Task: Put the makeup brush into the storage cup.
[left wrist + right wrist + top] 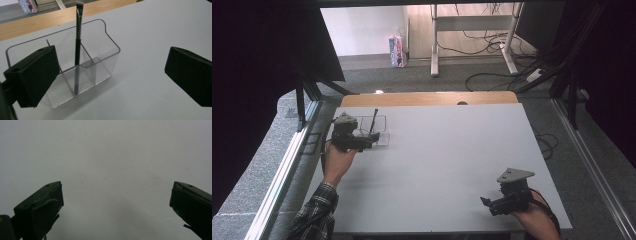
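Left hand-held gripper (110, 75) wide open beside the clear organizer (100, 37); a bump could topple the makeup brush (78, 50). Right hand-held gripper (116, 205) wide, idle.

Clear organiser (102, 50), black brush (78, 50) with silver ferrule, grey desk (447, 160) with wood edge, black grippers, plaid sleeve (314, 215), pink box (397, 51)

Beyond your grey table (447, 150), a wooden strip (427, 98) runs along its far edge. On the carpeted floor (412, 77) behind it you have a pink carton (397, 51) near the wall, white desk legs (434, 45), and loose black cables (492, 40) trailing to the right
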